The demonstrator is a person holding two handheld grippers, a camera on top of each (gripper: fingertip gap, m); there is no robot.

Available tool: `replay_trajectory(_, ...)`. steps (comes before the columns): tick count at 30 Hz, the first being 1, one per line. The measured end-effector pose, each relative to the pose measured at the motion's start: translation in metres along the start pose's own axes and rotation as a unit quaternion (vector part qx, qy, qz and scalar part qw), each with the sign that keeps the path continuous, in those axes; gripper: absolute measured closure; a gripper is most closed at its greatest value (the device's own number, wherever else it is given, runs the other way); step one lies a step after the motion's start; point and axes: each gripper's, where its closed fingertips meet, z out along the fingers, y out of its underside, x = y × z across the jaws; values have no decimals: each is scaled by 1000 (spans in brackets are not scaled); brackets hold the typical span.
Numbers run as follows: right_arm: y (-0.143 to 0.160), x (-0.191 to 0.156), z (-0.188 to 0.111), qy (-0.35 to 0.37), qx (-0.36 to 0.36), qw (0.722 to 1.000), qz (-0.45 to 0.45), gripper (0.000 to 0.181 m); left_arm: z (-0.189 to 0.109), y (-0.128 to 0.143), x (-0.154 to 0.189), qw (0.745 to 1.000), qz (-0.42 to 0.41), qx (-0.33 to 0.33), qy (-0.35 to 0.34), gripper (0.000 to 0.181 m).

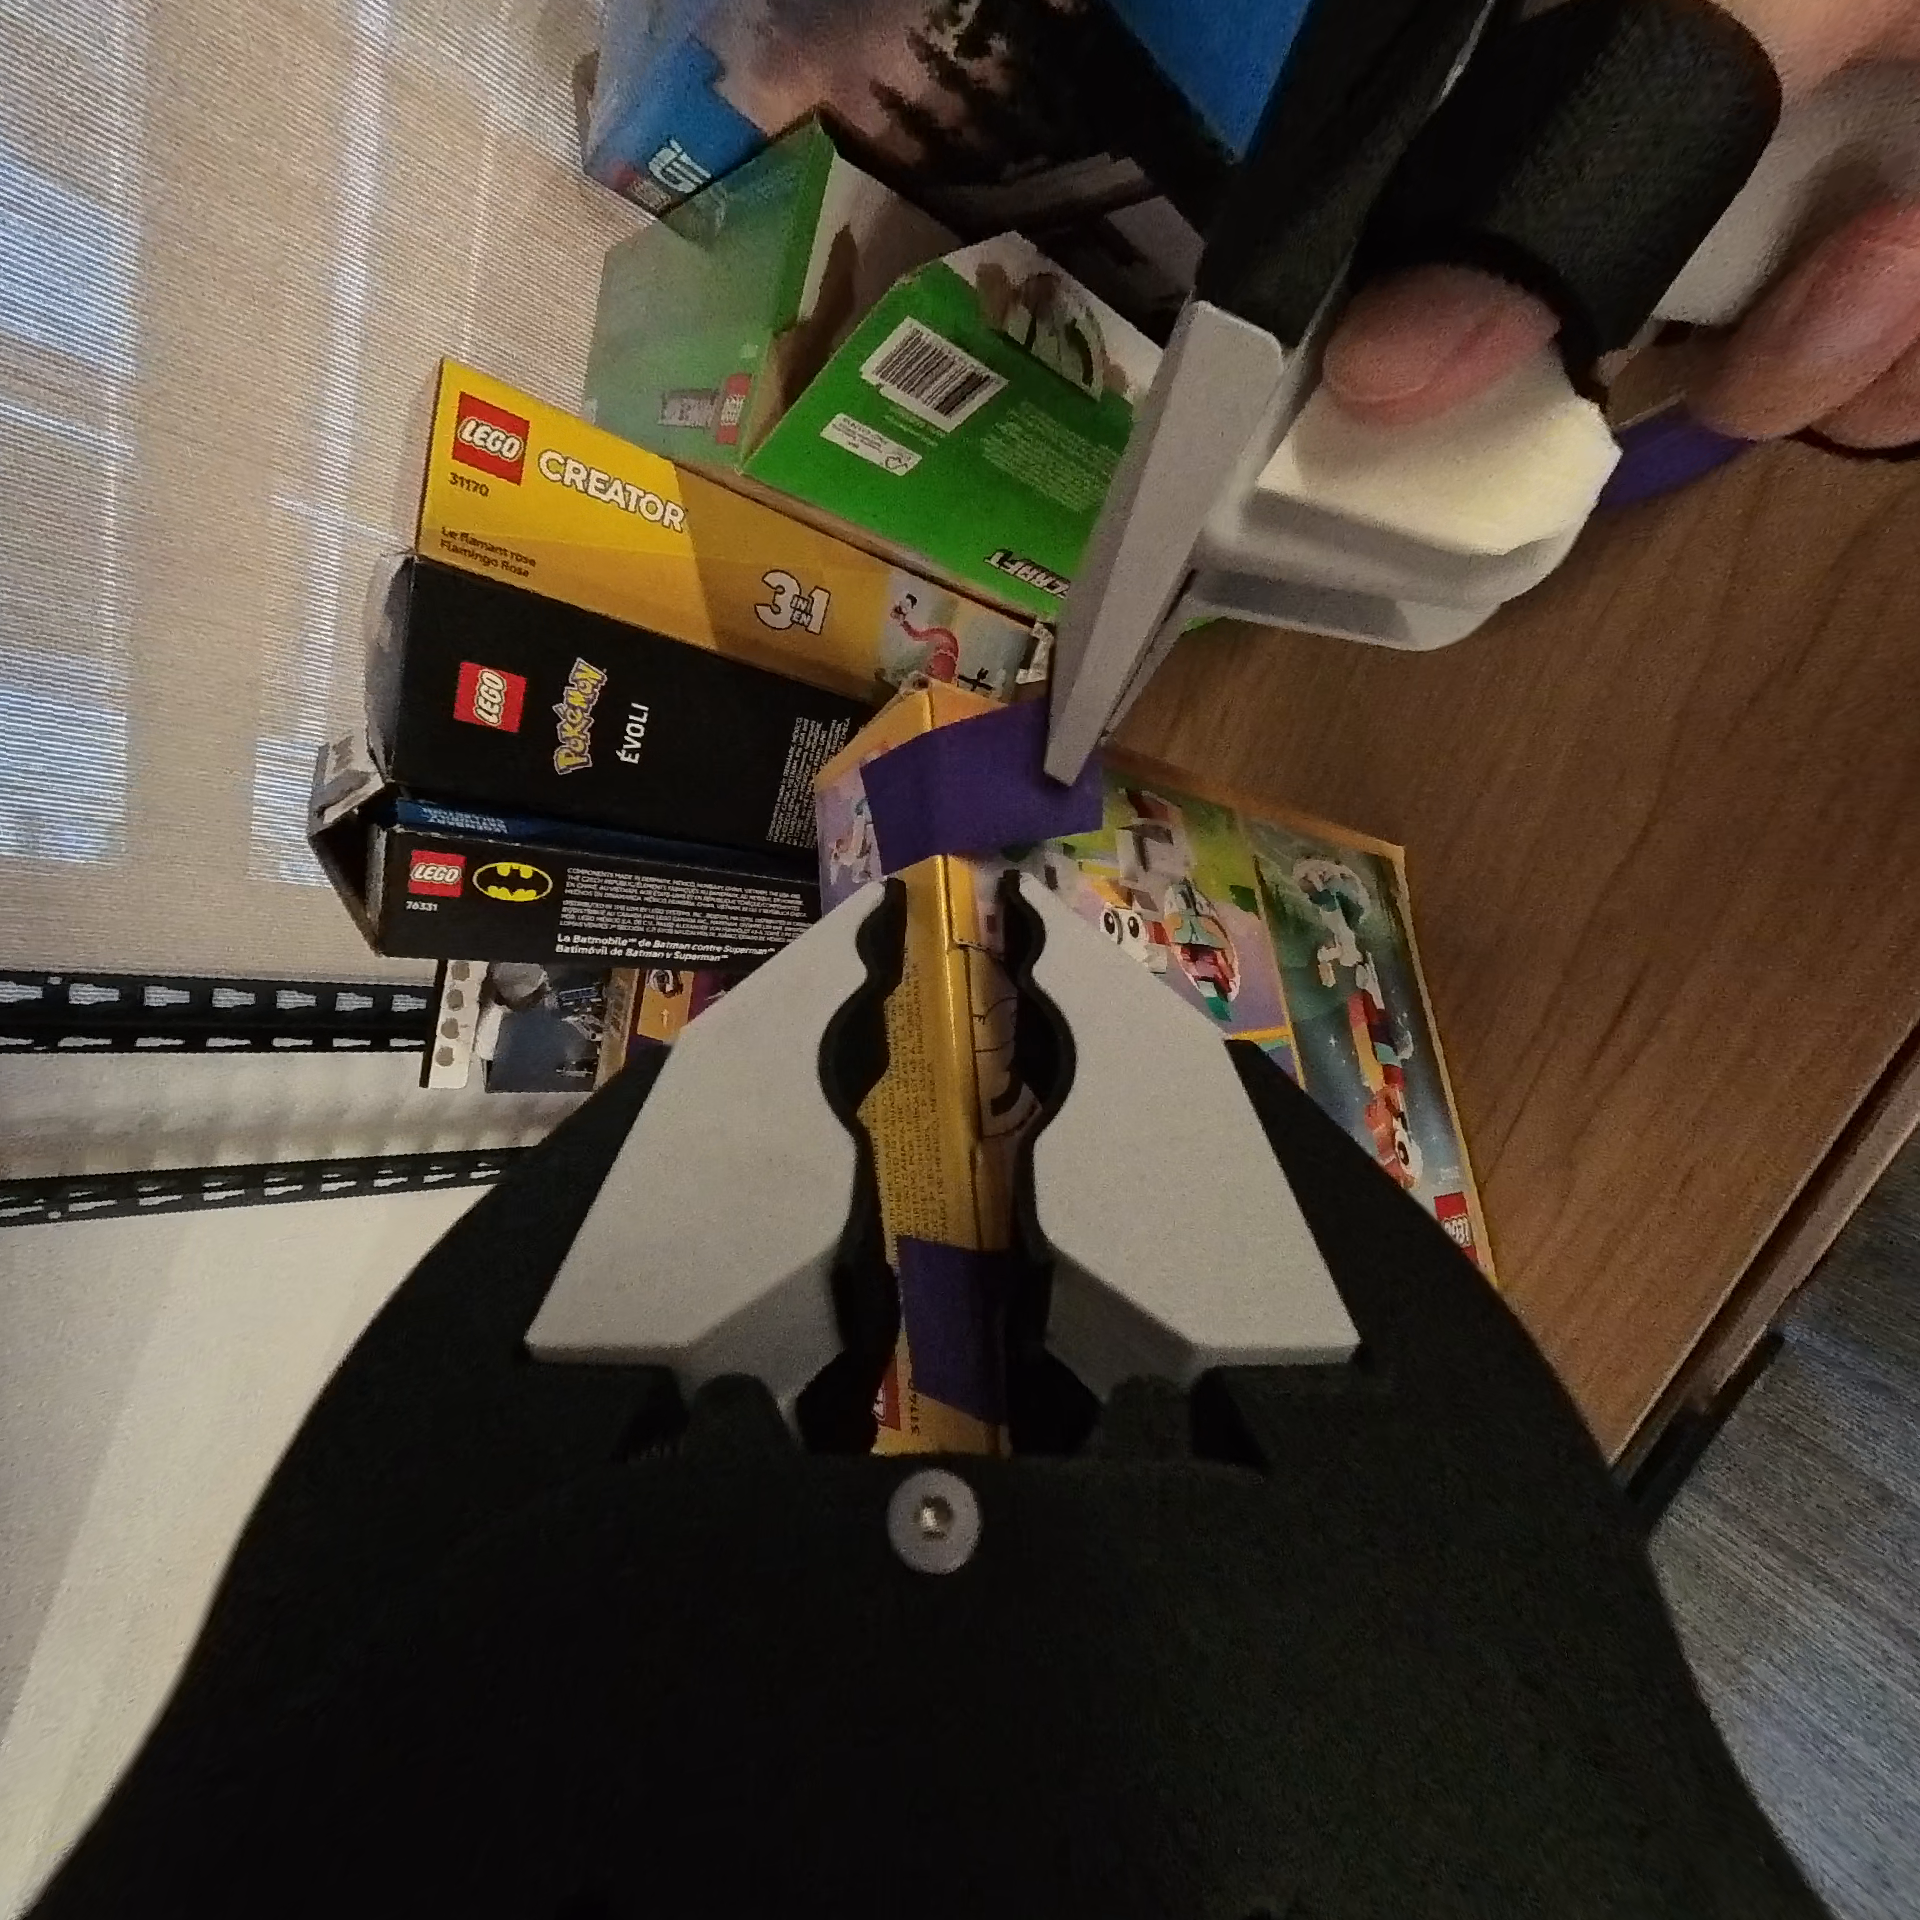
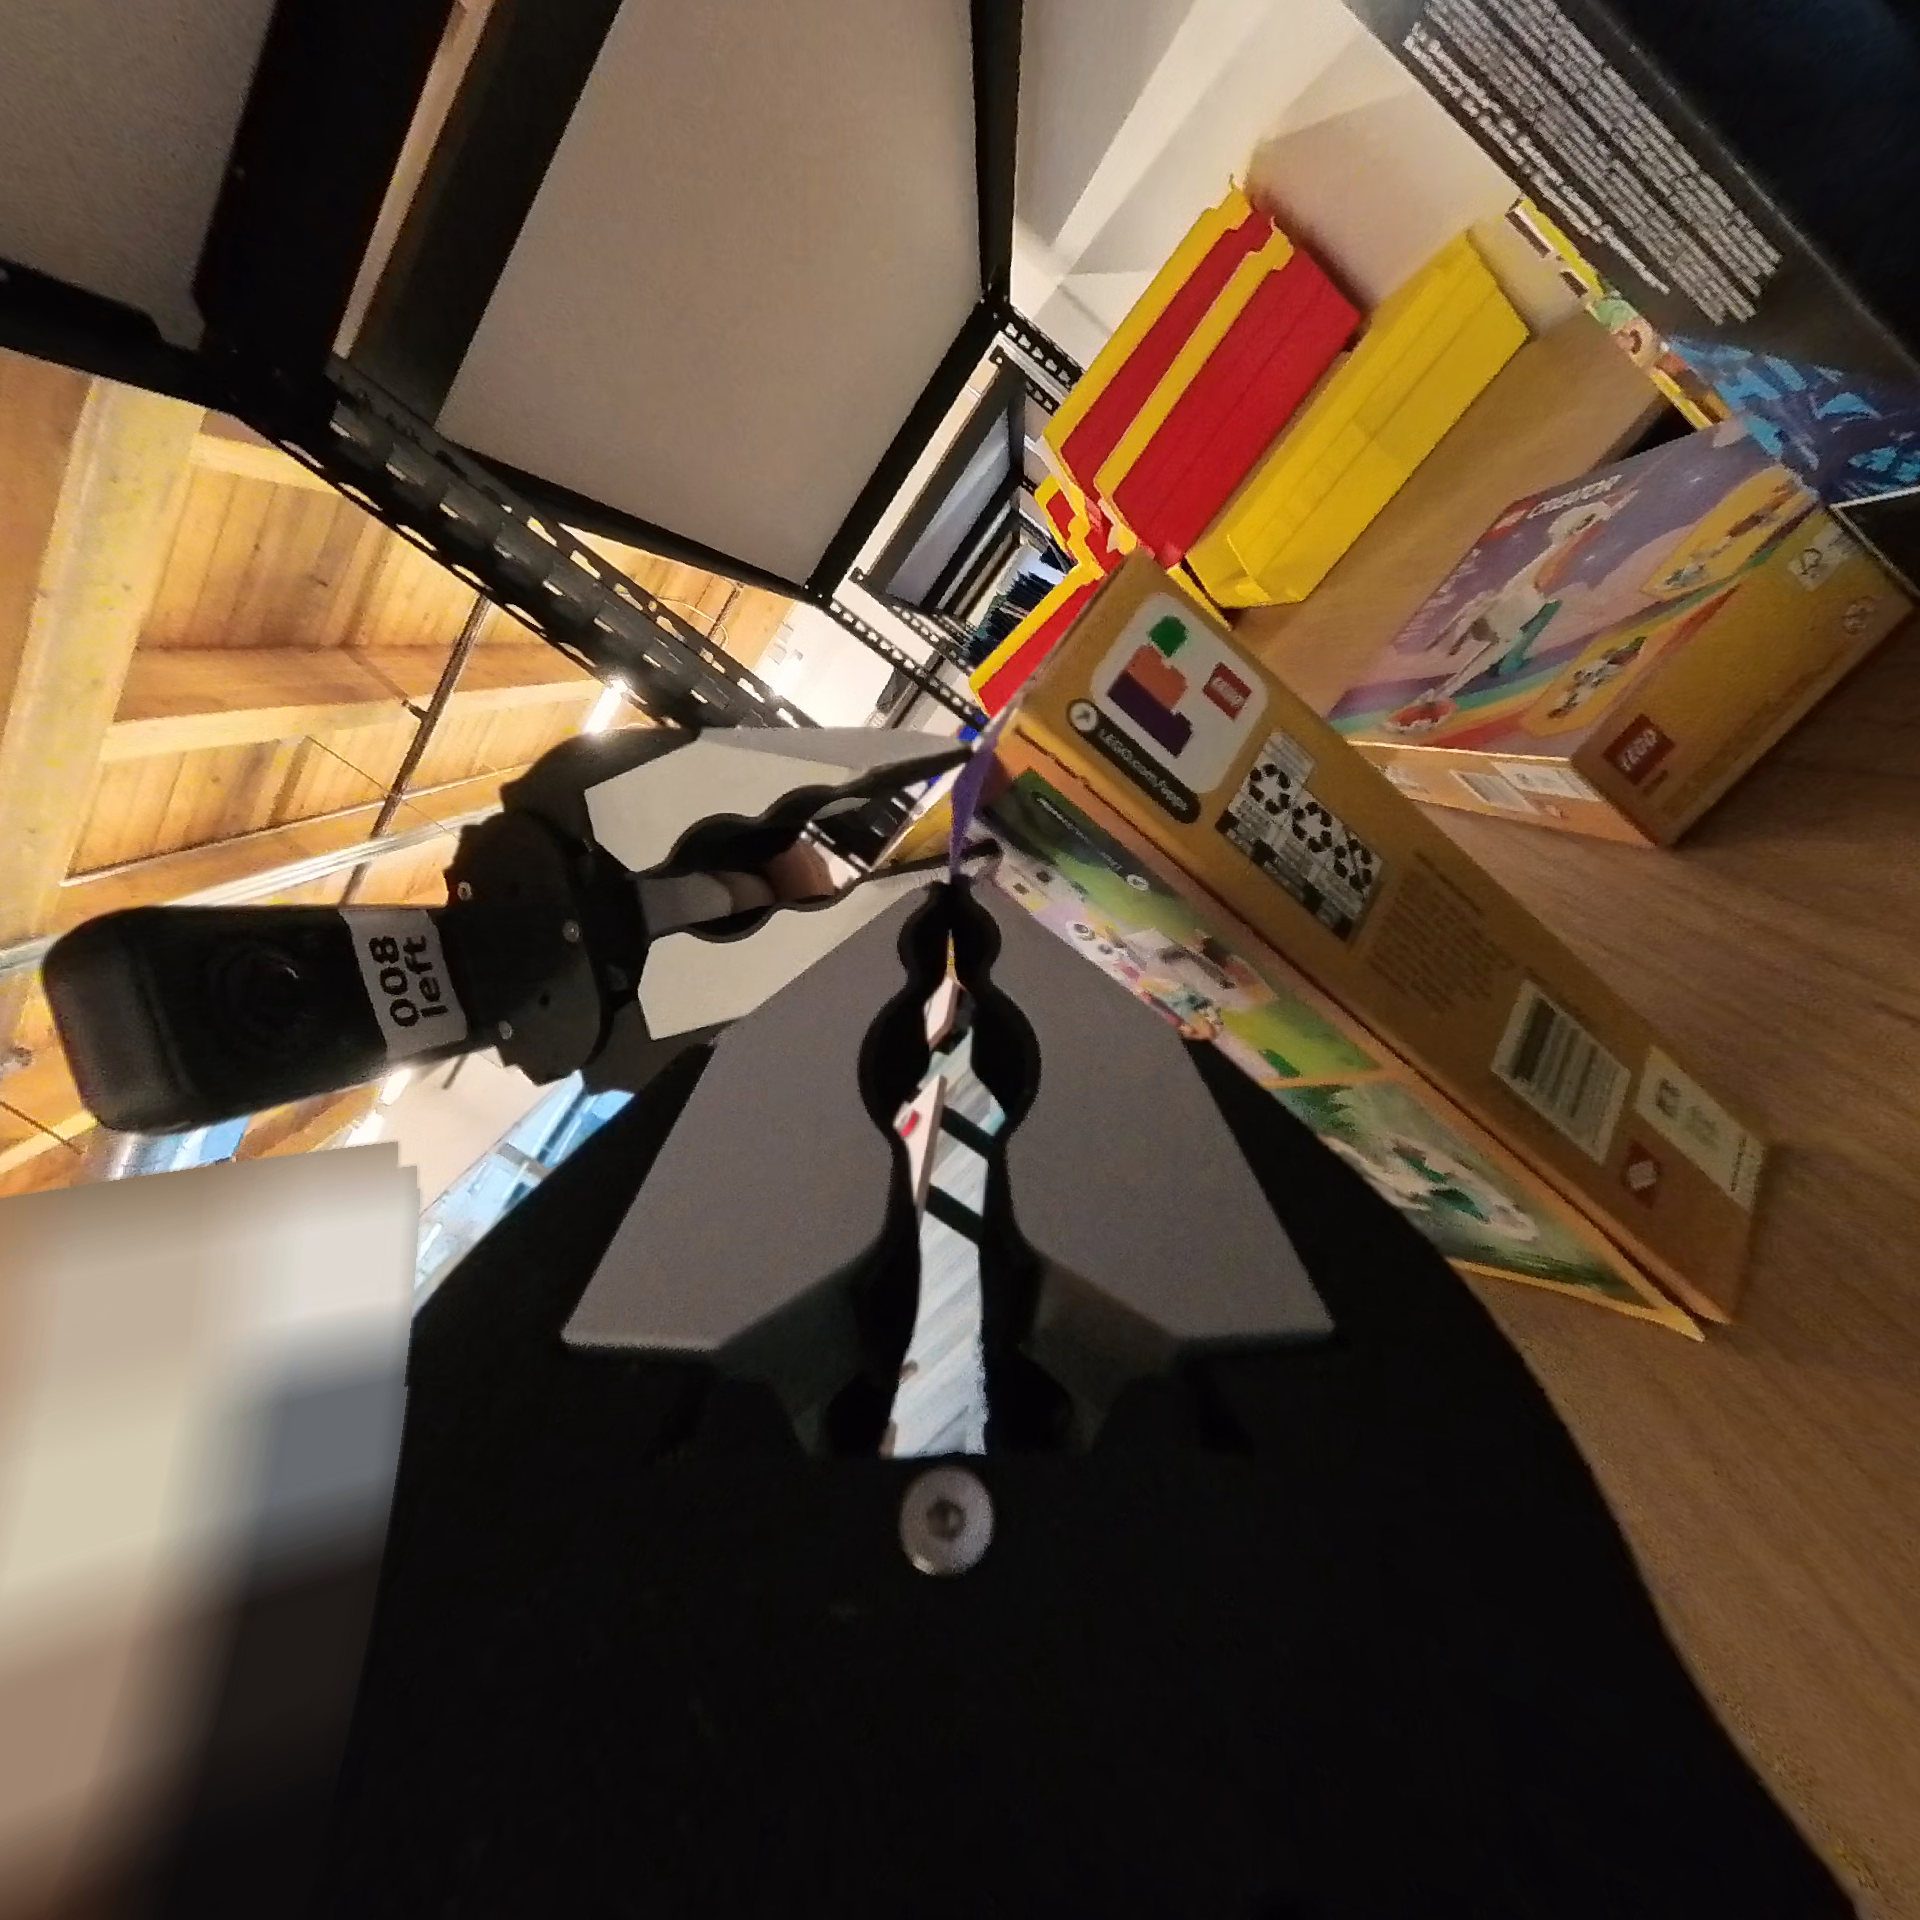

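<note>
A yellow toy box (image 1: pixel 940 1091) stands on its long edge on the wooden table (image 1: pixel 1610 831). My left gripper (image 1: pixel 951 894) is shut on the box's narrow top side, one finger on each face. A strip of purple tape (image 1: pixel 966 800) wraps over the box's far corner, and a second purple strip (image 1: pixel 951 1330) lies between my fingers near the palm. My right gripper (image 1: pixel 1070 764) comes down from the upper right, its tips closed on the far purple strip. In the right wrist view, the right gripper (image 2: pixel 961 883) pinches the purple tape (image 2: pixel 968 805) at the box's (image 2: pixel 1455 935) corner, with the left gripper (image 2: pixel 935 810) beside it.
Several toy boxes are piled behind: a yellow one (image 1: pixel 644 520), two black ones (image 1: pixel 623 717), a green one (image 1: pixel 956 436). A hand (image 1: pixel 1849 260) holds the right gripper. Red and yellow bins (image 2: pixel 1247 416), another toy box (image 2: pixel 1662 665) and black metal shelving (image 2: pixel 520 499) stand farther off. The grippers are tip to tip, or close to it.
</note>
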Motion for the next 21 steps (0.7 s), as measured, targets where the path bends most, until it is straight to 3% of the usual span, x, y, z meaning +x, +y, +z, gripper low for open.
replay_trajectory(9, 2, 11, 2, 53, -1, 997, 58, 181, -1, -1, 1, 1000, 15, -5, -1, 165)
replay_trajectory(14, 1, 1, -2, -2, 34, 989, 147, 181, 0, -1, 1, 1000, 22, -6, -3, 164)
replay_trajectory(21, -3, 9, 1, 40, 70, 994, 75, 181, 1, -1, 0, 1000, 24, 3, -11, 164)
